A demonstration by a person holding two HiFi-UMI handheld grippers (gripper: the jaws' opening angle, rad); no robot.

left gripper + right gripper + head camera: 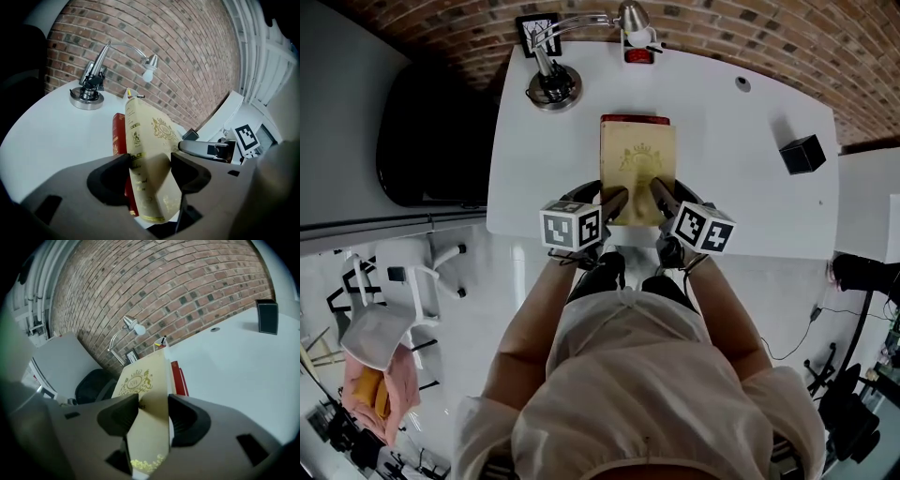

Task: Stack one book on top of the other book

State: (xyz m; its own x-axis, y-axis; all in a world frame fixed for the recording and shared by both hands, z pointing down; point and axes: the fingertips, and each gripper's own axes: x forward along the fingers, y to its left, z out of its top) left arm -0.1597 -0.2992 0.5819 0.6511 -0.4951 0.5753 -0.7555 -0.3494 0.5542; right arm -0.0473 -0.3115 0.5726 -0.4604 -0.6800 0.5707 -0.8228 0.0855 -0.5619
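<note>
L gripper (pixel 614 199) & R gripper (pixel 661 193) both clamped on cream book (pixel 637 167), over red book (pixel 635 119). Placing step, prob. Next: square edges, set flat, let go.

Gold "RW" monogram in a crowned crest on cream book (pixel 147 380) cover, gilt spine lettering too blurred to read

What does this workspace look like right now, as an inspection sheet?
Surface: white table.
Job's things: cream book lies over red book, whose far edge shows.
Clutter: lamp, black box.
Grippers: left gripper and right gripper are both shut on the cream book's near end.
Cables: cable on the floor at right.
Surroundings: brick wall, black chair.
</note>
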